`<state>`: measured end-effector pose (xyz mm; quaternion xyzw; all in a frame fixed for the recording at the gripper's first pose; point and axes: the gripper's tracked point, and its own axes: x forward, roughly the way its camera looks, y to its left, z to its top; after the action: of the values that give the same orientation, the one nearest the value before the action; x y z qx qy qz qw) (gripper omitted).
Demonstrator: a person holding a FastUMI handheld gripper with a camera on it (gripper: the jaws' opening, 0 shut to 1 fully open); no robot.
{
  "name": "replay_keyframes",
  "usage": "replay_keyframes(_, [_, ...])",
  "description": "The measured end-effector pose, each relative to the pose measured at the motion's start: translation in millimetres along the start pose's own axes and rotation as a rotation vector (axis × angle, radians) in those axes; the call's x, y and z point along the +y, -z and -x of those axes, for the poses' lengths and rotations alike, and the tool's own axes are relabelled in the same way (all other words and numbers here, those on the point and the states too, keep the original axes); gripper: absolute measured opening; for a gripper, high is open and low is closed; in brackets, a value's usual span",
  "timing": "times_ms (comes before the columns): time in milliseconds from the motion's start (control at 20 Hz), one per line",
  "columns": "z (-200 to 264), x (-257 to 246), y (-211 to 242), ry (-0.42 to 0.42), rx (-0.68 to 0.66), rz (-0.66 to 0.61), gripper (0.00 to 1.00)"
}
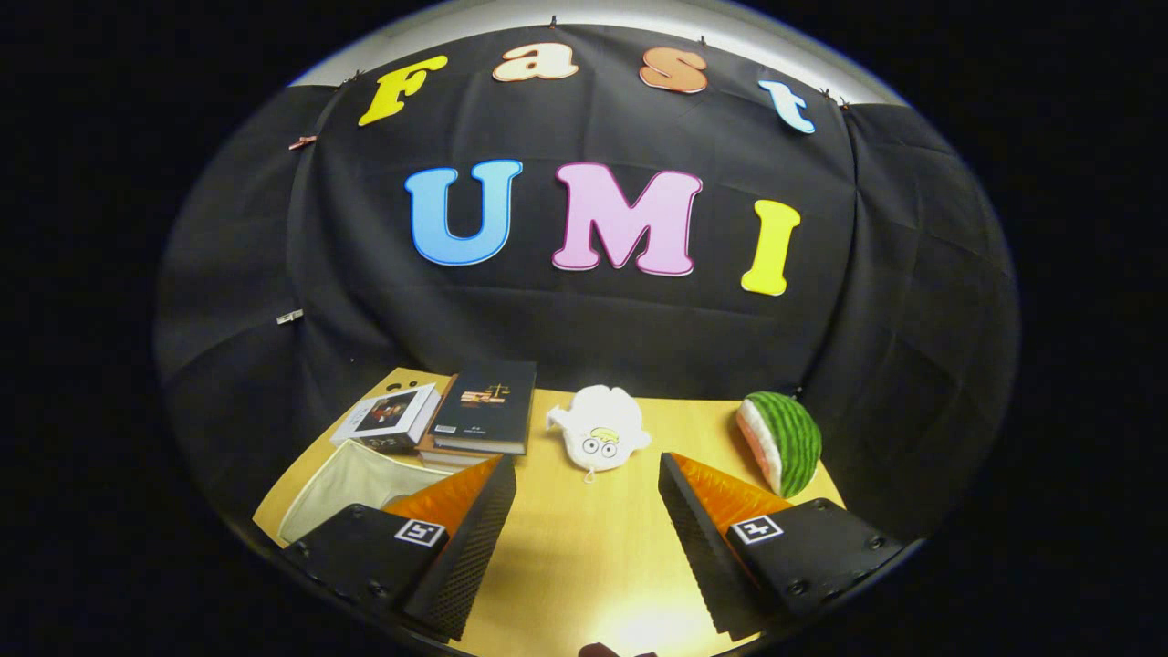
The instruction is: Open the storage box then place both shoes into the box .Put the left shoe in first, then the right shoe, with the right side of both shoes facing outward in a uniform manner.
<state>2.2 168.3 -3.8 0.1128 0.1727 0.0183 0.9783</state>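
Note:
My gripper (587, 484) hangs above the wooden table (584, 557), open, with a wide gap and only bare tabletop between the fingers (474, 538). A cream fabric storage box (351, 484) lies just beyond and beside the left finger, partly hidden behind it. I cannot tell whether it stands open. A white plush slipper with a cartoon face (599, 431) rests on the table ahead of the fingers, roughly centred between them.
A stack of books (484, 406) and a white box (388, 418) sit beyond the storage box at the back of the table. A watermelon-slice plush (783, 440) lies beyond the right finger. The black cloth wall closes the table's back and sides.

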Motion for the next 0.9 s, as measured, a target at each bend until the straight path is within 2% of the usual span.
replay_keyframes(550, [19.8, -129.9, -32.6, 0.098, -0.166, 0.039, 0.98])
replay_keyframes(900, [29.9, -171.3, -34.6, 0.122, -0.205, 0.037, 0.98])
